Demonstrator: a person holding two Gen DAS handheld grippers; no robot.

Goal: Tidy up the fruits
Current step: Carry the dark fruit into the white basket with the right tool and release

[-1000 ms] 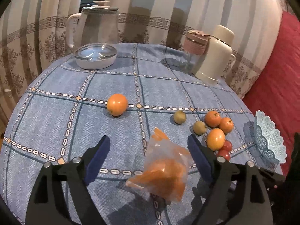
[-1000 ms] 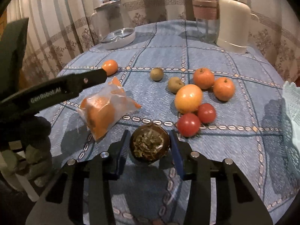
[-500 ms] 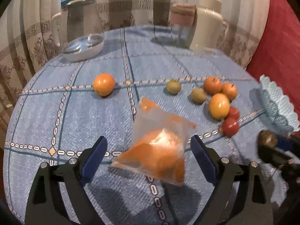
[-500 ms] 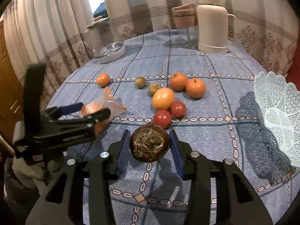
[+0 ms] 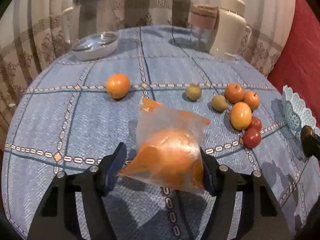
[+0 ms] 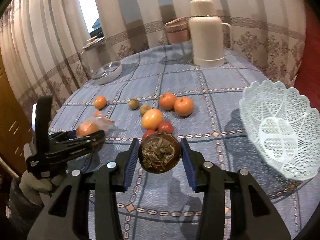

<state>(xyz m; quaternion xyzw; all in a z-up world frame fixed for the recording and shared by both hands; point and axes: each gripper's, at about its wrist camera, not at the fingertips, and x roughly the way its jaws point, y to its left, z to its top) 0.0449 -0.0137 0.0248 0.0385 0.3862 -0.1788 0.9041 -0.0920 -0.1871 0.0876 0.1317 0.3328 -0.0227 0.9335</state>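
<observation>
My right gripper [image 6: 160, 156] is shut on a dark brown round fruit [image 6: 159, 154] and holds it above the table, left of the white lace basket [image 6: 280, 126]. My left gripper [image 5: 163, 164] is open around a clear bag of orange pieces [image 5: 172, 152]; its right pad touches the bag, its left pad stands apart. A lone orange [image 5: 117, 85] lies at the left. A cluster of oranges, two small green fruits and two red tomatoes [image 5: 240, 112] lies at the right. The left gripper also shows in the right wrist view [image 6: 88, 138].
A blue checked cloth [image 5: 60, 110] covers the round table. At the back stand a cream thermos [image 6: 208, 34], a pink-lidded jar [image 5: 202, 26], a glass jug [image 5: 96, 16] and a lidded glass dish [image 5: 96, 46]. Curtains hang behind; red fabric is at the right.
My left gripper has moved forward and narrowed around the bag. My right gripper has lifted the brown fruit and moved right, toward the basket.
</observation>
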